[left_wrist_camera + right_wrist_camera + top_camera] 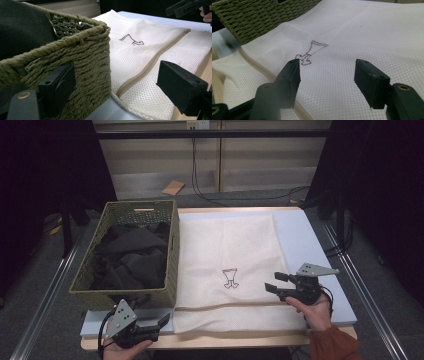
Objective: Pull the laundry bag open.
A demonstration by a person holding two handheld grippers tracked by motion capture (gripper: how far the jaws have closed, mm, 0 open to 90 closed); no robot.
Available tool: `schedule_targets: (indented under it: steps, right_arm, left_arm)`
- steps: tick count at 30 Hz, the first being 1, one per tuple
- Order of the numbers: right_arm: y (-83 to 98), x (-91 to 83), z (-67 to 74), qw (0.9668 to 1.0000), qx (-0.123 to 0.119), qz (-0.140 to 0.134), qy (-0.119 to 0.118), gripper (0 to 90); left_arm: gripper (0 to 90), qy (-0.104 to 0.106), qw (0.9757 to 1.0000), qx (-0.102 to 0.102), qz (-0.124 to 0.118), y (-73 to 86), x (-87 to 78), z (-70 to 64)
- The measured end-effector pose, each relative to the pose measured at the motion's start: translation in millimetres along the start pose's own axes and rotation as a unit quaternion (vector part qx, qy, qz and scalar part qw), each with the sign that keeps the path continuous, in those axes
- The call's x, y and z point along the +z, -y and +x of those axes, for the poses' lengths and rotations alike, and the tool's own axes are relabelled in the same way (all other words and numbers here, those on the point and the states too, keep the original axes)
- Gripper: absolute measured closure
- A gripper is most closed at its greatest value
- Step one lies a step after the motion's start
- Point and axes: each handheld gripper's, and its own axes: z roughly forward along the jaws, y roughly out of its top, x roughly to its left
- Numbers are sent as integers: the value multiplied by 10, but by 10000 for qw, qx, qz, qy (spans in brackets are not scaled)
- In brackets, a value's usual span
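While the right gripper is held just above the white mesh laundry bag, its jaws are seen spread wide with nothing between them, the mesh lying flat beneath and the small embroidered mark just ahead of the left-hand jaw. No earlier picture is given, so only that released stance is reported. At the counter's near left corner, the left gripper is held with jaws parted too, empty, pointed at the bag's zipper edge. The woven green basket is pressed against the bag's left side, dark clothes heaped inside. Bare blue counter is left free along the right and far edges.
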Motion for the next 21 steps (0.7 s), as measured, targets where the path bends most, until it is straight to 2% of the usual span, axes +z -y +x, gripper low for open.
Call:
schedule_targets:
  steps: [5,10,15,16,21]
  right_arm:
    - [62,-154,-103,9994,200,103,279,406]
    - [119,-282,-180,9981,455,248,336,400]
    - [186,-345,-268,9966,443,416,552,381]
    - [205,-351,-306,9961,515,415,586,387]
    - [292,-364,-381,9941,567,616,684,457]
  left_arm:
    - [156,21,10000,2,15,-6,-1,-13]
    - [157,-1,10000,13,36,-4,-2,-19]
    - [155,15,10000,17,47,-13,7,-42]
    - [155,26,10000,9,43,-15,7,-43]
    - [155,0,10000,-11,61,-10,7,-35]
